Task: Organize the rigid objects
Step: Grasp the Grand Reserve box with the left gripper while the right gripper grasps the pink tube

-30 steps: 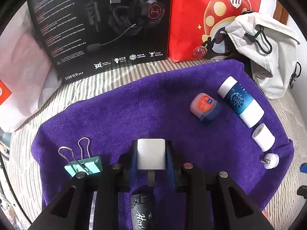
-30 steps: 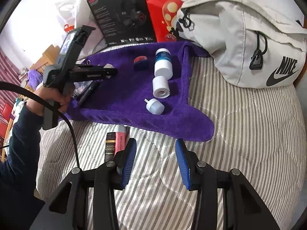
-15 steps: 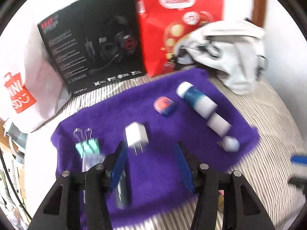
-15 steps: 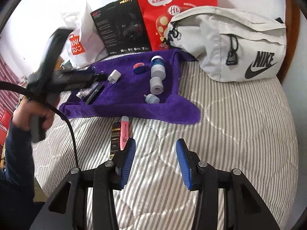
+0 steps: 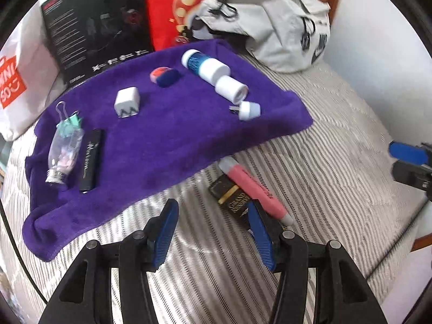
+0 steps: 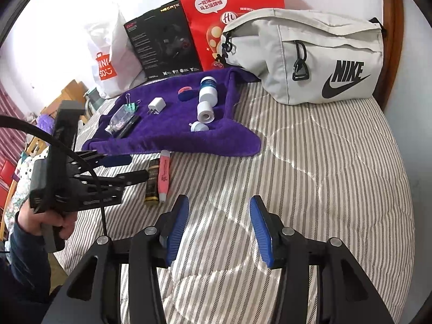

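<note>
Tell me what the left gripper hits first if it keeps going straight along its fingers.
Probably the purple towel: the open left gripper hangs over striped bedding, aimed at the towel's near edge. The dark box lies just right of that line; depth is unclear.

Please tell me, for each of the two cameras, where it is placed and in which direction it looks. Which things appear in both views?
Left wrist: sits on the left gripper, facing over the striped bed to the purple towel; shows its open blue-padded fingers.
Right wrist: sits on the right gripper, facing across the bed to the grey Nike bag; shows its open fingers, the left gripper, and the hand holding it.
Shared: towel, white charger plug, pink marker pen, bag.
</note>
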### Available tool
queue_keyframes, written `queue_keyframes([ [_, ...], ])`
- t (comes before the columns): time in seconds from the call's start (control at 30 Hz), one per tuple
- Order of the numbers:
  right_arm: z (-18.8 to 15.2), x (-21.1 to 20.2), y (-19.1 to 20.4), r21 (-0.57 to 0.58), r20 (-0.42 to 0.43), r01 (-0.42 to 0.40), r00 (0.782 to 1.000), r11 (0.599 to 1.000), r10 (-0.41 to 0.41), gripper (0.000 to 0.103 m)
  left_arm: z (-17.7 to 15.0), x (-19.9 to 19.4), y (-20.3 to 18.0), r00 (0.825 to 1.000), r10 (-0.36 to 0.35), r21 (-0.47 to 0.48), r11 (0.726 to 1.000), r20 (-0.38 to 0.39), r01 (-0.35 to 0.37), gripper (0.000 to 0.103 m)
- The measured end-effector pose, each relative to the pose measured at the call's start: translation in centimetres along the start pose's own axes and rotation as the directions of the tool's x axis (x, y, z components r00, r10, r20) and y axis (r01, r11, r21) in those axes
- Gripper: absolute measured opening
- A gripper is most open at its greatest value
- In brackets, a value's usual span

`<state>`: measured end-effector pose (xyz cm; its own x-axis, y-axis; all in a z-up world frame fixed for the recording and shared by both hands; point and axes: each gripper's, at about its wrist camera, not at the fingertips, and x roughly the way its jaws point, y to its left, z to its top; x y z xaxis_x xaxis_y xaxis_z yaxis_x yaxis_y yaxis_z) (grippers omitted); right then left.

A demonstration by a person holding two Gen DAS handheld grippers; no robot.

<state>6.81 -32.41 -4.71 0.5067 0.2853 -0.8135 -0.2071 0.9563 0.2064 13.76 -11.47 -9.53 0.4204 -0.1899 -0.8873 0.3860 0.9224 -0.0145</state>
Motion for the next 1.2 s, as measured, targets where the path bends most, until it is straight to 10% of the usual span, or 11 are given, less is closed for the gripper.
queue_keyframes([
  [0.6,-1.2,0.3,0.2,-0.01,-0.011,-0.022,1.0,1.0,0.022,0.052,-1.4,1.1,-0.3,0.993,0.114,0.002,0.994,-0.031,-0.113,0.058],
  [0.87,-1.1,2.3,1.4,-0.031,-0.052,-0.046,0.998,0.998,0.045,0.052,-1.7,1.4,1.6,0.999,0.047,-0.047,0.998,-0.01,-0.047,0.056],
  [1.07,-1.1,3.1,2.3,-0.042,-0.076,-0.055,0.996,0.998,0.051,0.052,-1.6,1.4,1.0,1.0,0.021,-0.008,1.0,0.013,-0.021,0.049],
  [1.2,-1.0,3.7,2.7,-0.045,-0.089,-0.062,0.994,0.997,0.058,0.052,-1.6,1.2,0.4,1.0,-0.003,0.033,0.999,0.023,0.002,0.023],
])
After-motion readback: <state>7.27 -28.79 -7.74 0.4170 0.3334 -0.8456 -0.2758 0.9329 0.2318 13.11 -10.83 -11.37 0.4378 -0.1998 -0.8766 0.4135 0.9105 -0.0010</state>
